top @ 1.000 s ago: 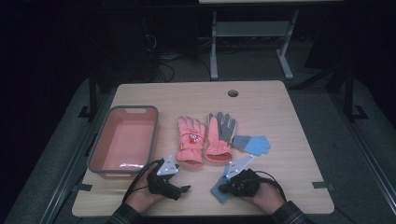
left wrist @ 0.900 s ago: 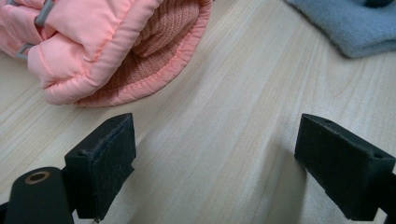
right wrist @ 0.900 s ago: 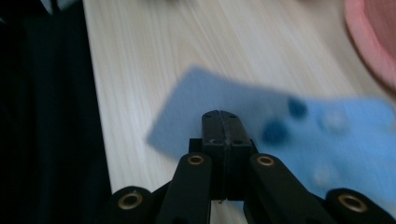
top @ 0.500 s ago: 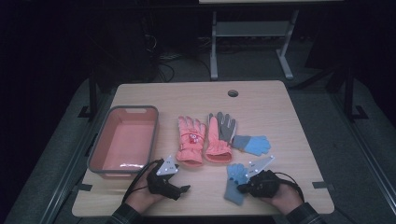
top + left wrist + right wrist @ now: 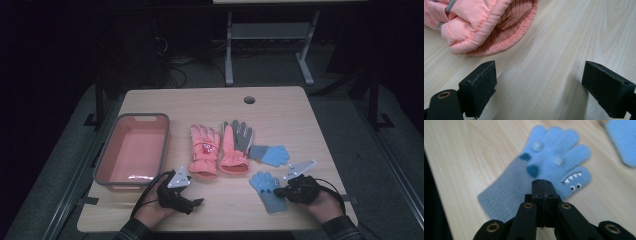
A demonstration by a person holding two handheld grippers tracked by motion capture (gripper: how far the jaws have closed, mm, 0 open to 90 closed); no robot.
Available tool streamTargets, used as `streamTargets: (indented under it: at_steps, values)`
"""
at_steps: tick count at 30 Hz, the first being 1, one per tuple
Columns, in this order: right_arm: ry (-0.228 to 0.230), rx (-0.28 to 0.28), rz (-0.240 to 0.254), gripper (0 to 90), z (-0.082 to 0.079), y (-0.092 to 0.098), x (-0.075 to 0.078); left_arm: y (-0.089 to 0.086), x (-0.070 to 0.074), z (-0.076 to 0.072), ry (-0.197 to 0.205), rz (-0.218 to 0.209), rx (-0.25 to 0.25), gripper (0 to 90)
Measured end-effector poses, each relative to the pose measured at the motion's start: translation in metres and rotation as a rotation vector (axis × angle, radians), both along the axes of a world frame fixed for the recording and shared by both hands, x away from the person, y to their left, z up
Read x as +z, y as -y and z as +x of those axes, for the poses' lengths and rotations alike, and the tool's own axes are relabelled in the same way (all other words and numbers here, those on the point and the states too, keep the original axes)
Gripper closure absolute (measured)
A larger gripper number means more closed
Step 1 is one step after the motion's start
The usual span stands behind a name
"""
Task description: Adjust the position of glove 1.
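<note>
A light blue monster-face glove (image 5: 264, 187) (image 5: 549, 162) lies flat near the table's front right. My right gripper (image 5: 278, 191) (image 5: 544, 185) is shut, its tips pinching the glove's side by the thumb. Its twin blue glove (image 5: 270, 154) (image 5: 621, 140) lies just behind. A pink glove (image 5: 204, 150) and a pink and grey glove (image 5: 236, 145) lie side by side at the middle. My left gripper (image 5: 198, 202) (image 5: 539, 85) rests open on bare wood in front of the pink glove's cuff (image 5: 491, 27), nothing between its jaws.
A pink tray with a grey rim (image 5: 165, 145) stands at the left of the table. A round cable hole (image 5: 249, 99) sits near the far edge. Beyond the table are dark floor and a white stand (image 5: 270, 35).
My right gripper has slid to the right along the front of the table, and the blue glove has moved with it. The left gripper has stayed where it was.
</note>
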State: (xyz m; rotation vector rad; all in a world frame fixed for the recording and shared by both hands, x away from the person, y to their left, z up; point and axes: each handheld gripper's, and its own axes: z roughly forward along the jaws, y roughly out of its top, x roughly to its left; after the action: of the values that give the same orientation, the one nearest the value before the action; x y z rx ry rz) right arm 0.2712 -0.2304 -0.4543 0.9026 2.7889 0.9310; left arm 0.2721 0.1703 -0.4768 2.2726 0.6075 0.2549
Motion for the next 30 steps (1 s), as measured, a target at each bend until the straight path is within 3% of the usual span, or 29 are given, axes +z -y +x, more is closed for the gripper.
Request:
streamTargets:
  at_steps: [6, 12, 15, 23, 30]
  values:
    - [0.026, -0.068, -0.033, 89.5, 0.01, 0.015, 0.001, 0.0, 0.0, 0.0, 0.0, 0.002, -0.001, 11.7]
    - [0.045, -0.076, 0.049, 89.6, 0.014, 0.015, 0.01, 0.0, 0.0, 0.0, -0.001, 0.002, -0.001, 11.7]
    - [0.074, -0.09, 0.065, 89.8, 0.03, 0.002, 0.016, 0.0, 0.0, 0.0, -0.001, 0.001, 0.0, 11.7]
    - [0.122, -0.155, 0.051, 89.9, 0.066, -0.012, 0.017, 0.0, 0.0, 0.001, -0.003, 0.004, -0.002, 11.7]
    - [0.104, -0.188, 0.008, 89.9, 0.086, -0.019, 0.004, 0.0, 0.001, 0.001, -0.005, 0.004, -0.001, 11.7]
